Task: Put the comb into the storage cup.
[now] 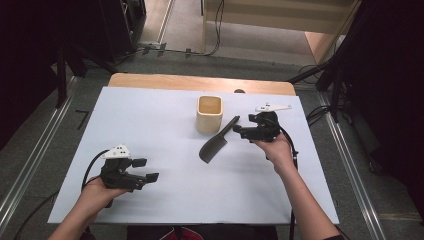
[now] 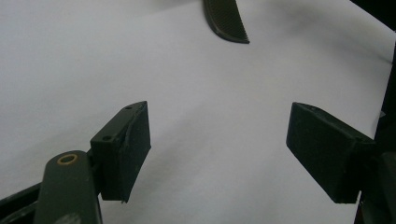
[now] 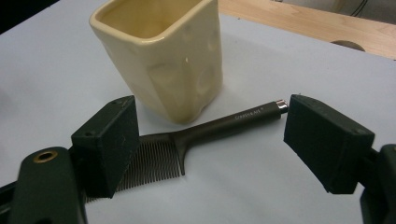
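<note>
Between the right tool's (image 3: 210, 140) wide-spread jaws lies the black comb (image 3: 205, 133), beside a cream cup (image 3: 163, 56).

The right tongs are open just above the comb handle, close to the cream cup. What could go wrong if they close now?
1. The comb lies flat on the white table cover, so the right tongs may scrape the cover or slip off the thin handle.
2. The cream cup stands right beside the handle; one side of the tongs might bump or tip it.
3. The left tongs are open and far from the comb, so they probably cannot steady it.
</note>
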Available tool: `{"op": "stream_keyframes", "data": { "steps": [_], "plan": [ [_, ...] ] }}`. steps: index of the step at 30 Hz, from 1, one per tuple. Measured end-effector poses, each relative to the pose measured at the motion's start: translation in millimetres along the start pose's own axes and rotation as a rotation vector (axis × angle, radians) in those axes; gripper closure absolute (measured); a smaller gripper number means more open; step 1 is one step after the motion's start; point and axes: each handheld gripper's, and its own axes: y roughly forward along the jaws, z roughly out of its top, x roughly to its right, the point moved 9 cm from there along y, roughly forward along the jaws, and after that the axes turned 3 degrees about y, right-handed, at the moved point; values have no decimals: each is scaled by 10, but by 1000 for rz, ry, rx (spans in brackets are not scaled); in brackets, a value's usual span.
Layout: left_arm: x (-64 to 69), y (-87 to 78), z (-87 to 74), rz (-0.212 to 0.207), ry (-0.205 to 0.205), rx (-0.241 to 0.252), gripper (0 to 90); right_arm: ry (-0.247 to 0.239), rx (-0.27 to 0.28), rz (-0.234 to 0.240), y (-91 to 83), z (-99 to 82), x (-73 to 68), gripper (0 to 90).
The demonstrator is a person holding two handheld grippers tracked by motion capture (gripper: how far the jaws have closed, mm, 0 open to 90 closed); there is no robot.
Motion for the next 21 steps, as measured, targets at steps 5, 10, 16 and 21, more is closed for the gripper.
{"op": "stream_keyframes", "data": {
  "steps": [5, 10, 16, 21],
  "plan": [
    [1, 2, 0, 0, 2, 2, 227, 15, 3, 10, 62, 30, 30, 164],
    [-8, 0, -5, 1, -3, 3, 227, 18, 0, 14, 123, 94, 74, 166],
    [-13, 2, -8, 2, -4, 1, 227, 30, 9, 13, 161, 234, 139, 171],
    [-13, 3, -10, 2, -5, 0, 227, 48, 6, 7, 245, 295, 188, 180]
  ]
}}
